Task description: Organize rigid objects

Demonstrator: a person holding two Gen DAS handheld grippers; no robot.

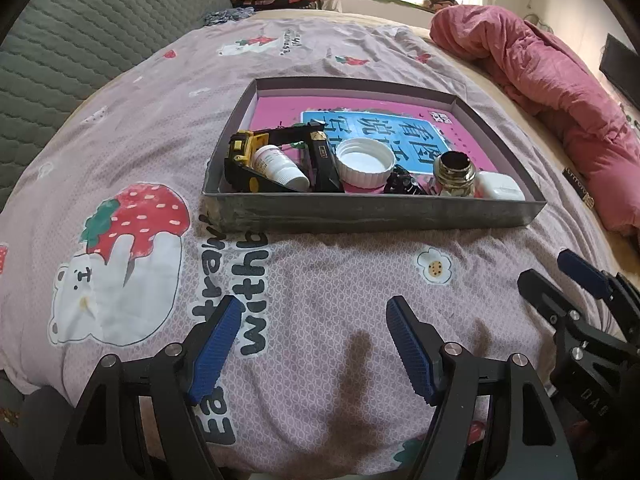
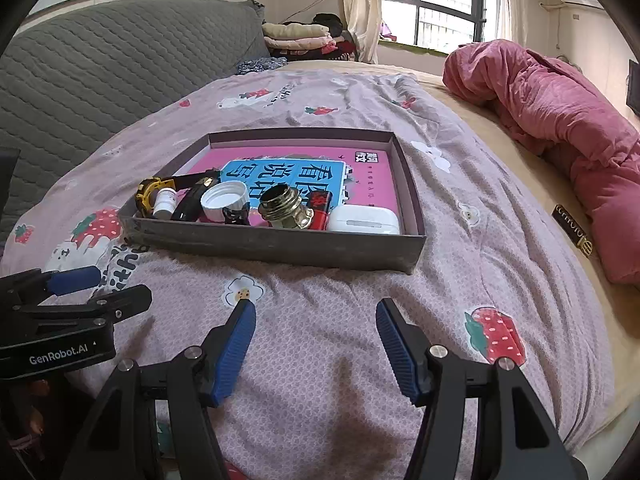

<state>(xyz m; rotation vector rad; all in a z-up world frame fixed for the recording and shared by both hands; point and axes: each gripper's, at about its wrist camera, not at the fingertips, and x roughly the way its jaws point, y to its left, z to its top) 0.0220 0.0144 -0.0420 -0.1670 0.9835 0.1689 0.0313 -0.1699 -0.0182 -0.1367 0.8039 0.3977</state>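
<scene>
Both the left hand-held gripper [image 1: 314, 322] and the right hand-held gripper [image 2: 316, 324] hung spread and empty near the tray [image 2: 280, 246] on the bed [image 2: 460, 280]; everything looked already gathered, so the job seemed finished.

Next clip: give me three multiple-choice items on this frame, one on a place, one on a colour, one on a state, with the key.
1. Where in the tray is the white earbud case?
A. near right corner
B. far left corner
C. outside it

2. The book lining the tray is mostly
A. green
B. pink
C. black

3. The left tool and right tool are
A. both gripping items
B. one gripping the tray
C. both open and empty

Key: 1 A, it sits by the near wall's right end; 2 B, pink cover with blue panel; 3 C, only bedsheet between pads.
</scene>
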